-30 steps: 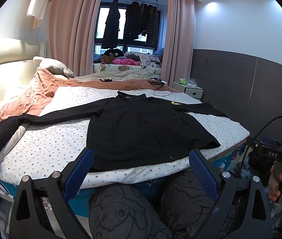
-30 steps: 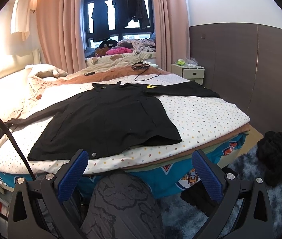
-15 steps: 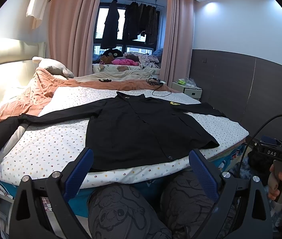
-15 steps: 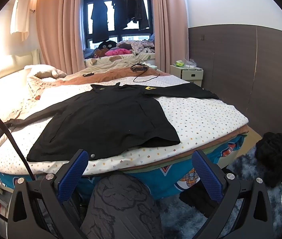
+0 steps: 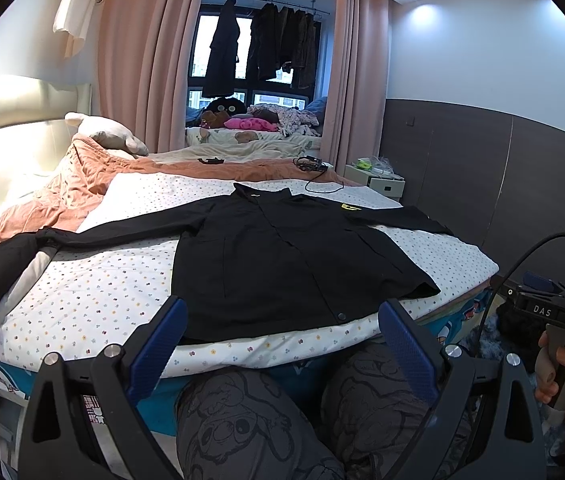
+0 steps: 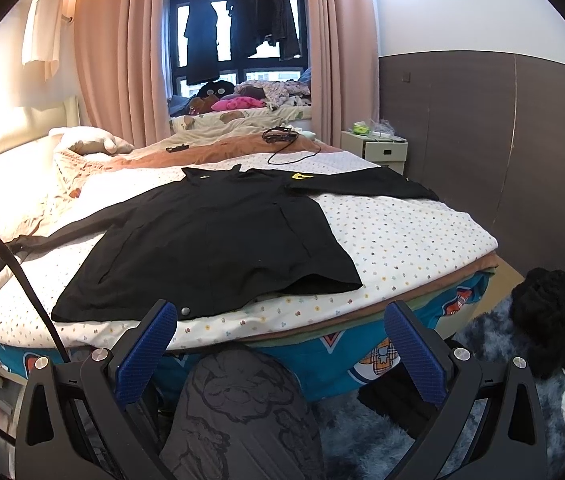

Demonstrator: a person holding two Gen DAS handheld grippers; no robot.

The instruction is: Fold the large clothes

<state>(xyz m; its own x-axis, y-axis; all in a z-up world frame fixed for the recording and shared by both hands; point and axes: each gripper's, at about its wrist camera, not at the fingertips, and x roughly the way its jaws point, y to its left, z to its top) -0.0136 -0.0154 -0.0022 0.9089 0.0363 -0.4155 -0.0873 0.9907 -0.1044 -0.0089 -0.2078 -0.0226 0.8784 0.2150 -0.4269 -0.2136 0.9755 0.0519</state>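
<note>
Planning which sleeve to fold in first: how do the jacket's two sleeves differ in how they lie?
The left sleeve stretches toward the headboard, its cuff spilling off the dotted sheet; the right sleeve lies wholly on the sheet, toward the nightstand. The left one looks rumpled at its end; the right lies flat. Both spread straight out from the black jacket.

A black long-sleeved jacket (image 5: 282,256) lies flat and face up on the bed's dotted white sheet (image 5: 94,292), unfolded, collar toward the far side, hem at the near edge. Both sleeves spread sideways; a yellow patch marks one shoulder, a snap shows at the hem.
</note>
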